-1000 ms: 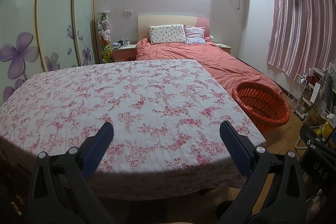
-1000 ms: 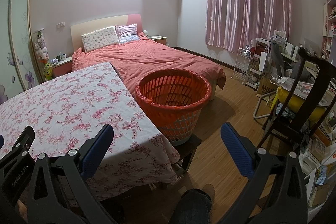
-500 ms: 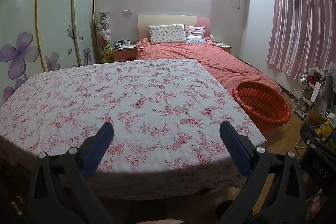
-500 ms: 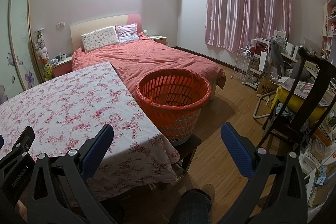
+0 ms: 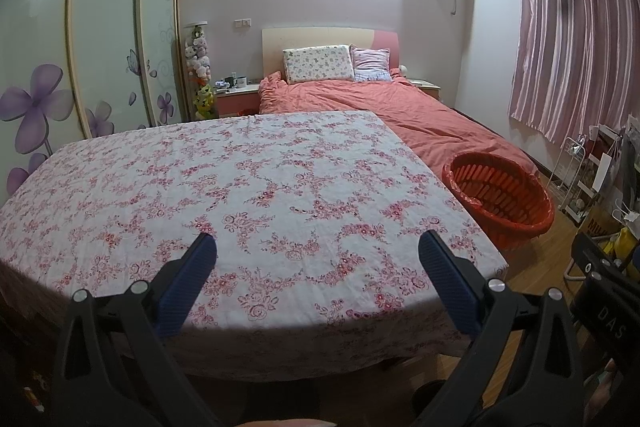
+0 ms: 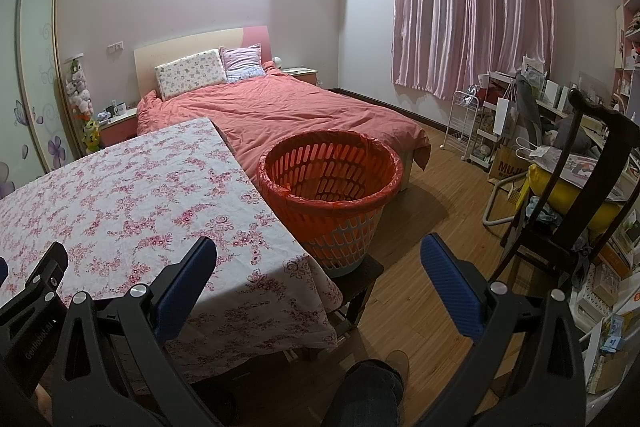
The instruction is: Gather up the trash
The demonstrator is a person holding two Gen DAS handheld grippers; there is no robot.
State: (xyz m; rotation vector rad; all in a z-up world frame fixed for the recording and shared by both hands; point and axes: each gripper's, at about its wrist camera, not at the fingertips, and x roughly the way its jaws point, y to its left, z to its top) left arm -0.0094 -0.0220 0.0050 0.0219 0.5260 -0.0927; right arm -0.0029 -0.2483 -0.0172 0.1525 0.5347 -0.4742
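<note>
A floral-clothed table (image 5: pixel 256 187) filled the view, bare of visible trash. A lined orange basket (image 6: pixel 330 183) stood just beside its corner, probably for easy drops. Left gripper (image 5: pixel 316 255) and right gripper (image 6: pixel 318 259) hung empty, jaws wide.

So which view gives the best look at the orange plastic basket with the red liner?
The right wrist view: the orange slatted plastic basket sits near centre, showing its whole rim, inside, outer wall and the dark stool underneath. The left wrist view shows it only at the right, beyond the floral tablecloth's corner, base hidden.
</note>
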